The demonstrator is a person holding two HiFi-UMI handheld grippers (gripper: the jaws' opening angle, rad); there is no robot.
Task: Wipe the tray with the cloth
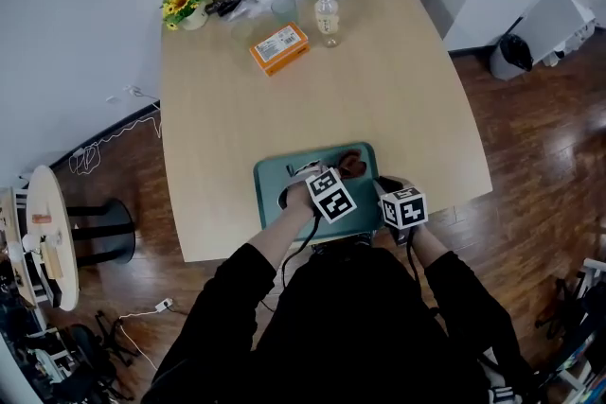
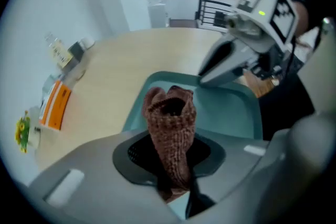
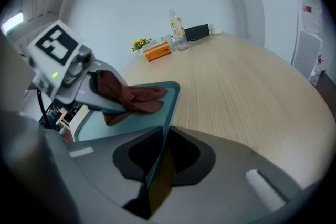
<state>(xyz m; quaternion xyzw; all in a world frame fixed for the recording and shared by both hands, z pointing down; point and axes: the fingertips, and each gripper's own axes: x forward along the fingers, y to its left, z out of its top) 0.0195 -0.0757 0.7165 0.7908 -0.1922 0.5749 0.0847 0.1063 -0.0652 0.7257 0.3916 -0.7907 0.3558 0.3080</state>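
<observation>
Two tongs are both busy: the left tongs (image 2: 176,178) are clenched on the brown knitted cloth (image 2: 170,118), which bunches up out of them and trails onto the teal tray (image 2: 233,107), while the right tongs (image 3: 156,168) are clamped on the tray's near right rim to steady it. The tray sits at the near edge of the worktop (image 1: 379,80), right in front of me. I judge the wipe is under way, not finished: the cloth is over the far right part of the tray, and I cannot tell which patches are already done, since no dirt shows. The raised rim bounds every stroke, and the right tongs sit close beside my left, so that corner is cramped; leftward the tray floor is free. The orange box (image 1: 279,47) and bottle (image 1: 327,17) stand well apart at the far end
</observation>
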